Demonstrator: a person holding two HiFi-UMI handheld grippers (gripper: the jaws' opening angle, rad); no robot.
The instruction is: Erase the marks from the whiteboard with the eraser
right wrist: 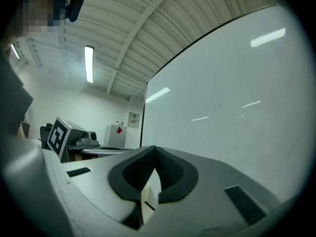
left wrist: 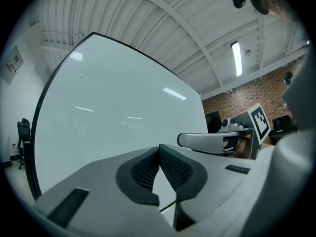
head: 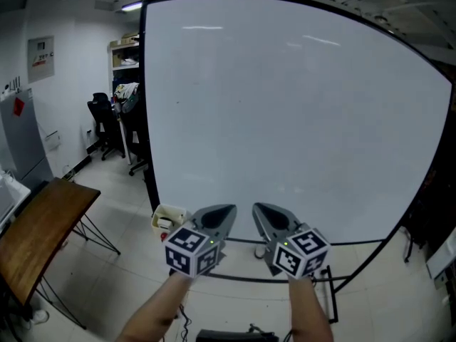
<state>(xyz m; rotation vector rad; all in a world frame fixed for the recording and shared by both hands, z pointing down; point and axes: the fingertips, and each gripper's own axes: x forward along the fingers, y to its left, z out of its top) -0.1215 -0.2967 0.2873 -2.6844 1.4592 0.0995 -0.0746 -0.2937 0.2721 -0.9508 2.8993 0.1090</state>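
Observation:
The whiteboard fills most of the head view; its surface looks almost clean, with only tiny faint specks. It also spreads across the left gripper view as the whiteboard and the right gripper view as the whiteboard. My left gripper and right gripper are held side by side before the board's lower edge, pointing at it. Both are shut, pads touching, with nothing between them: left gripper, right gripper. No eraser shows in any view.
A wooden table stands at the left, with office chairs and a shelf behind it. A small cream box sits near the board's lower left corner. The black stand bar runs under the board.

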